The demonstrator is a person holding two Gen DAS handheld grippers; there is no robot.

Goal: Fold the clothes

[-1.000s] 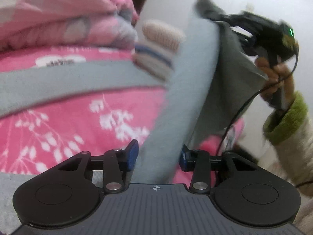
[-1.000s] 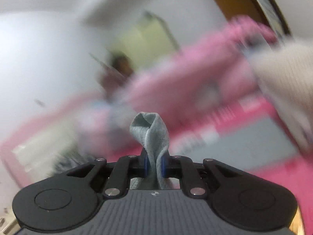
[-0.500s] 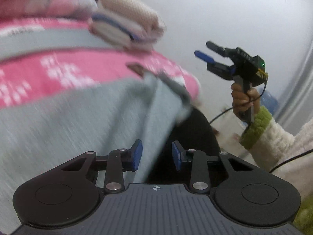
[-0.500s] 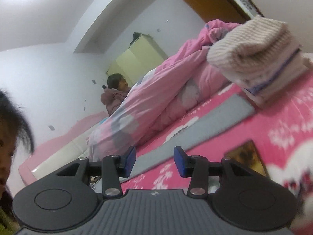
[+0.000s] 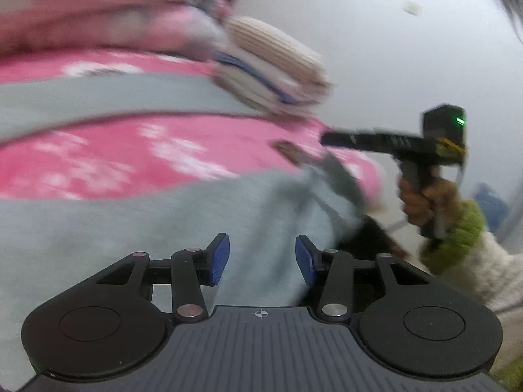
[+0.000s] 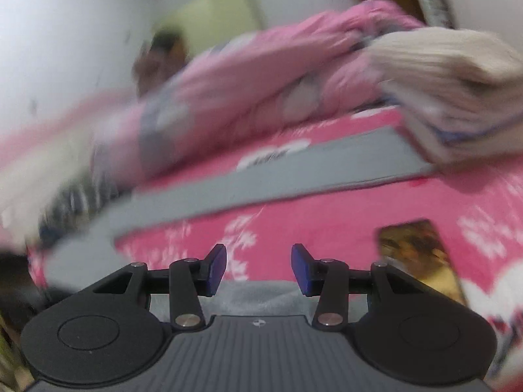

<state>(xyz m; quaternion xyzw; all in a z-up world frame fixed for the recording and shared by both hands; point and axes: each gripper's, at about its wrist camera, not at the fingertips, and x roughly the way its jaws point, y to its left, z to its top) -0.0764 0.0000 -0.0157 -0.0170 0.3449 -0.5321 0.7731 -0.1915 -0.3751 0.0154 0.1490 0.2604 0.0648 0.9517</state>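
A light grey garment (image 5: pixel 163 228) lies spread on the pink floral bed (image 5: pixel 130 156). My left gripper (image 5: pixel 261 259) hovers over its near part. Its jaws are opening, the cloth shows in the gap, and the blue pads do not press on it. My right gripper (image 5: pixel 330 139) hangs over the garment's far right corner, held by a hand with a green cuff (image 5: pixel 457 232). In the right wrist view that gripper (image 6: pixel 258 268) stands open with nothing between its fingers. Only an edge of the garment (image 6: pixel 261 294) shows below it.
A stack of folded clothes (image 6: pixel 457 98), with a cream knit on top, sits on a grey band (image 6: pixel 294 170) across the bed. A bunched pink quilt (image 6: pixel 261 65) lies behind, and a person (image 6: pixel 160 62) is at the far wall. A brown rectangular thing (image 6: pixel 418 254) lies on the sheet.
A second ago both grippers held the grey garment up. The right one let go and sank toward the bed. The garment now lies flat, and the left jaws have widened.
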